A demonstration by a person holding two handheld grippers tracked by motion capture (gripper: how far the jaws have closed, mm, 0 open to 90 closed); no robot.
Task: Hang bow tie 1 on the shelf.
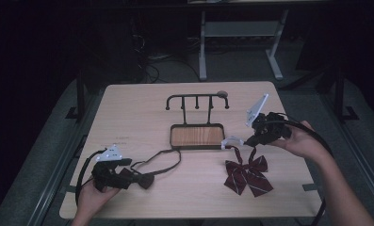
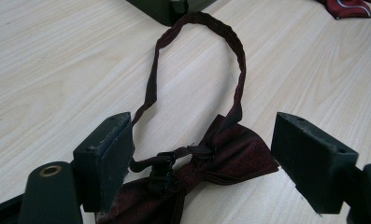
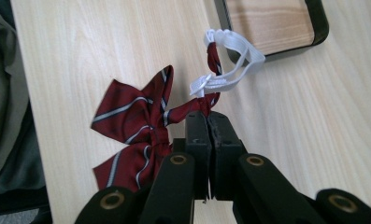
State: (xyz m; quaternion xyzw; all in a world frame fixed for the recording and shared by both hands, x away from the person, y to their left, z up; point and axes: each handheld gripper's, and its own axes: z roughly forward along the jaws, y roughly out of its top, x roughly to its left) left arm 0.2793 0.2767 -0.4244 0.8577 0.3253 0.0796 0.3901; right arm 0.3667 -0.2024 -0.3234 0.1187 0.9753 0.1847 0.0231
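right claw [image 3: 206, 122] pinches striped bow tie [image 3: 131, 133] strap (left claw [image 2: 202, 154] agape).

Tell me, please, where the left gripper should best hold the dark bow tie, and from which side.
Probably at the centre knot, from above. The bow tie lies flat between the open left gripper, and the knot is its thickest part; the thin strap would likely slip.

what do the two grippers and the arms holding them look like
Both grippers are black. The left gripper and right gripper each carry a grey three-cornered plate on top and trail a black cable. The fingers are blocky dark pads with brass-coloured rivets behind them. The forearms are bare, with no sleeves showing.
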